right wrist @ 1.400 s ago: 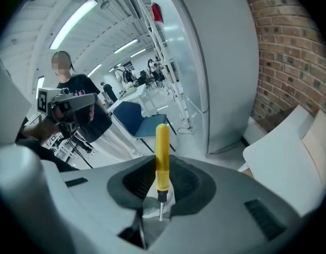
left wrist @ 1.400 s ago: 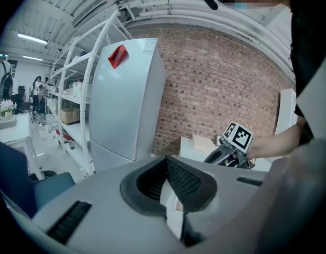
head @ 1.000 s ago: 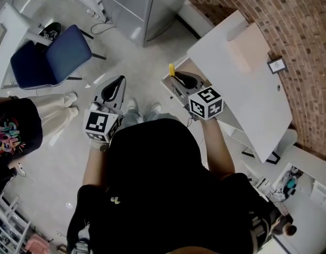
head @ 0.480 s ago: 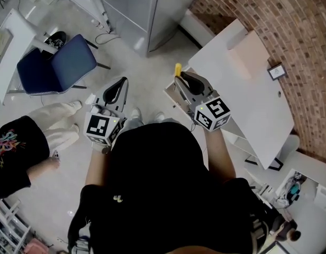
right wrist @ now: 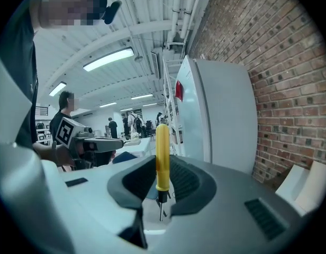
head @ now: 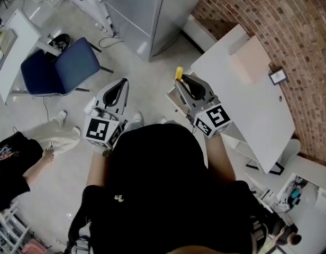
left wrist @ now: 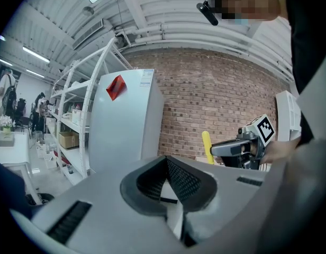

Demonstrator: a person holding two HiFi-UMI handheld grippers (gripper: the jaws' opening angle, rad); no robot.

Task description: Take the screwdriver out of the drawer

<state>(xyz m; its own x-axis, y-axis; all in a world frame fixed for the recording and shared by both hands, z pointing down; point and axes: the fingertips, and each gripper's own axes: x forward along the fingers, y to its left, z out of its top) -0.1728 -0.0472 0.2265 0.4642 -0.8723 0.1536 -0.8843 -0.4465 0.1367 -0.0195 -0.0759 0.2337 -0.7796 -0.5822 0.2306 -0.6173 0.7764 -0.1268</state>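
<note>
Right claw (right wrist: 163,184) pinches the screwdriver (right wrist: 162,152) upright — yellow handle above the jaws, tip down between them; left claw (left wrist: 168,187) closed, empty.

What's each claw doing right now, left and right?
Left claw: closed, nothing in it.
Right claw: closed on the yellow-handled screwdriver, handle pointing up.

**Screwdriver upright in the right jaws**

The right gripper (right wrist: 162,190) pinches a yellow-handled screwdriver (right wrist: 162,155) between its dark pads, handle up and metal tip down. At far left is the left gripper (right wrist: 94,143). To the right, a tall white cabinet (right wrist: 221,115) stands against a brick wall (right wrist: 295,78).
</note>
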